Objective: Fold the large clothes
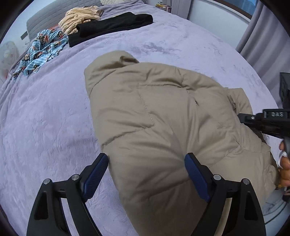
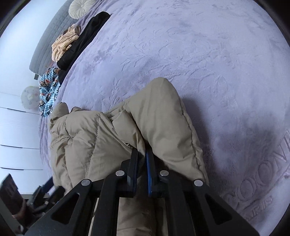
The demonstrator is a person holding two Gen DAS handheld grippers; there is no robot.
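Observation:
A beige puffer jacket point(image 1: 163, 118) lies on the lilac bed cover point(image 1: 45, 118). My left gripper point(image 1: 146, 159) is open, hovering over the jacket's near part, its left finger point(image 1: 96, 174) over the cover and its right finger point(image 1: 196, 176) over the fabric. In the right wrist view, my right gripper point(image 2: 142, 156) is shut on a fold of the jacket point(image 2: 159, 116), which rises up from between the pads. The right gripper point(image 1: 242, 117) also shows at the right edge of the left wrist view, touching the jacket's side.
At the far side of the bed lie a black garment point(image 1: 112, 27), a cream knit point(image 1: 79, 18) and a blue monkey-print garment point(image 1: 41, 49). A grey headboard point(image 1: 59, 12) and a round cushion point(image 2: 80, 7) stand behind. Curtains point(image 1: 262, 36) hang at right.

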